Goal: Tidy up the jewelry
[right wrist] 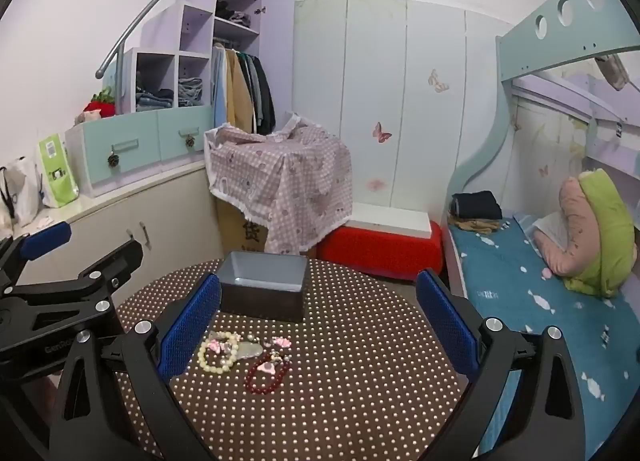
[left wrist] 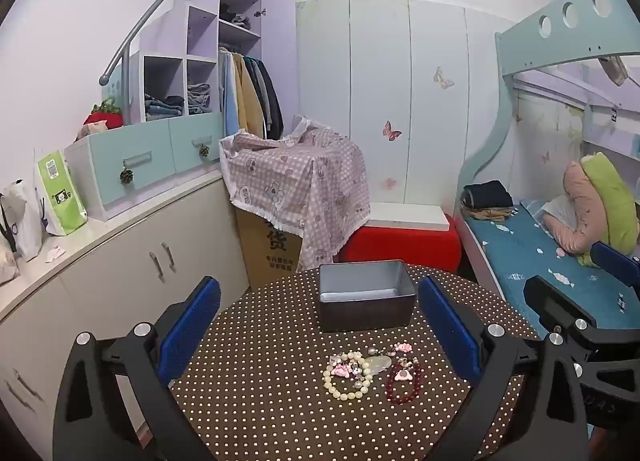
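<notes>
A cream bead bracelet (left wrist: 347,378) (right wrist: 218,352), a dark red bead bracelet (left wrist: 403,383) (right wrist: 267,374) and small pink charms (left wrist: 401,348) lie in a loose pile on the round brown polka-dot table (left wrist: 260,401) (right wrist: 360,381). An empty dark metal tin (left wrist: 366,295) (right wrist: 262,291) stands just behind the pile. My left gripper (left wrist: 320,325) is open and empty above the pile. My right gripper (right wrist: 318,325) is open and empty, with the pile near its left finger. Each gripper shows at the edge of the other's view.
A cardboard box under a pink checked cloth (left wrist: 298,177) and a red stool (left wrist: 404,243) stand behind the table. White cabinets (left wrist: 120,261) run along the left. A bunk bed with a blue sheet (left wrist: 540,253) lies to the right.
</notes>
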Available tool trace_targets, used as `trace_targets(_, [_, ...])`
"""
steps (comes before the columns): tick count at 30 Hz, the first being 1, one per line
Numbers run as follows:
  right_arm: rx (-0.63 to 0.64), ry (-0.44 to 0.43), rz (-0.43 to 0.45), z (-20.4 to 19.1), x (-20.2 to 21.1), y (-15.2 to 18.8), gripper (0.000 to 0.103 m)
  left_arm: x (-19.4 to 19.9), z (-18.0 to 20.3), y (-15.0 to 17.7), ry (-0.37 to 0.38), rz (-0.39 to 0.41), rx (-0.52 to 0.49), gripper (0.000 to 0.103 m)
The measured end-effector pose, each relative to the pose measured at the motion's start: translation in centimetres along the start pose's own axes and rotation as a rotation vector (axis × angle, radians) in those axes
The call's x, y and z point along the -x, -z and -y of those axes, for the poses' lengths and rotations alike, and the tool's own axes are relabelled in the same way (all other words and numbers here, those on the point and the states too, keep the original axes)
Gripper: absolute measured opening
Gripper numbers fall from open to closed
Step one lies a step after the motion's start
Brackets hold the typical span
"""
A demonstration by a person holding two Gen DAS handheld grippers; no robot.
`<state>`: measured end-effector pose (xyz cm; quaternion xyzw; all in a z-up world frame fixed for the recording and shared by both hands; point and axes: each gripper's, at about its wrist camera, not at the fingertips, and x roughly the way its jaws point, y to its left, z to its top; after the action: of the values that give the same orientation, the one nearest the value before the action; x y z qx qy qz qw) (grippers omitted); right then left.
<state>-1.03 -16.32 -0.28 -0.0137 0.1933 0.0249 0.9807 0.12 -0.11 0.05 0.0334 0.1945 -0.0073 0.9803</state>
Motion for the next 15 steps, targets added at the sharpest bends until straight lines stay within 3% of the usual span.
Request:
trace_targets(6, [-0.011, 0.001, 0.006, -0.33, 0.44, -0.24, 0.095, 0.72, 0.35, 0.54, -0.003, 0.031, 0.006, 0.096])
trace_targets(15, [-0.006, -0.003, -0.002, -0.04, 0.32, -0.45, 0.095, 0.33, -0.38, -0.17, 0.002, 0.006, 0.015, 0.096])
